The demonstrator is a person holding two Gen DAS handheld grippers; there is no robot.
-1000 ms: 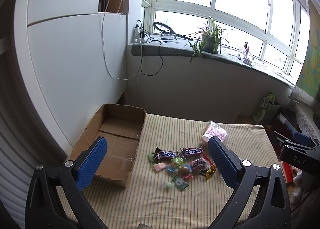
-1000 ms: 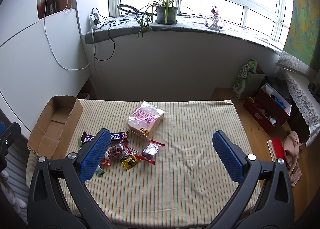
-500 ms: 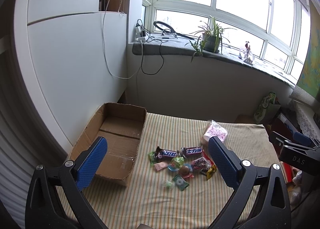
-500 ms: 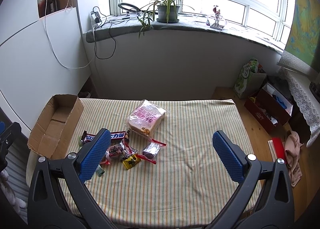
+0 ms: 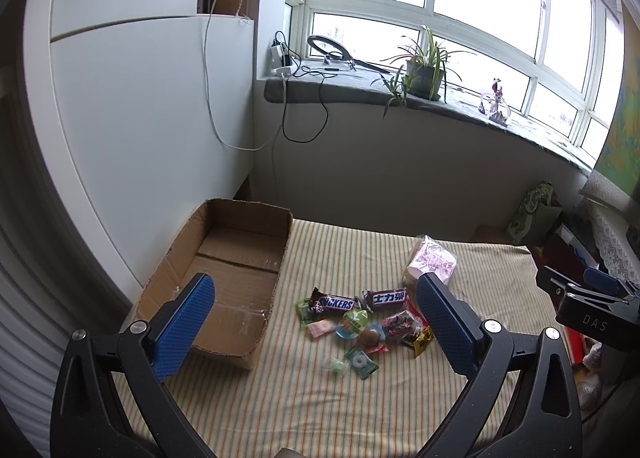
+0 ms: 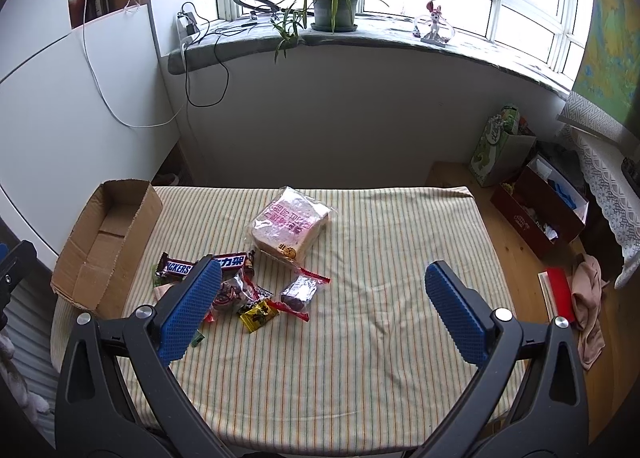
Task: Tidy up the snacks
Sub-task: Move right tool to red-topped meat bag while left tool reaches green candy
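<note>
Left gripper (image 5: 316,312): jaws spread wide, nothing between the pads; held above the near edge of the table, well clear of the cloth.
Right gripper (image 6: 322,312): jaws spread wide, empty; also above the near edge, its tip shows at the right edge of the left view.
Table (image 6: 360,378): striped cloth, bare over its right half.
Box (image 5: 228,278): open cardboard, at the table's left edge; nothing visible inside; left gripper's left pad overlaps its near corner in the left view.
Snack pile (image 5: 360,322): loose heap just right of the box, seen between the left gripper's pads, beyond and below them, untouched.
Snickers (image 5: 334,303): at the far side of the pile, end to end with a second bar (image 5: 386,297) with Chinese lettering.
Small sweets: green, pink and clear wrappers nearest the left gripper; a yellow packet (image 6: 258,313) and a dark red-ended packet (image 6: 300,290) on the pile's right side.
Bread bag (image 6: 292,224): clear bag, pink print, beyond the pile toward table centre, apart from it.
Pile vs right gripper: pile sits behind its left pad, partly hidden; the gap between its pads frames bare cloth.
Sill: potted plant (image 6: 334,6), ring light, figurine.
</note>
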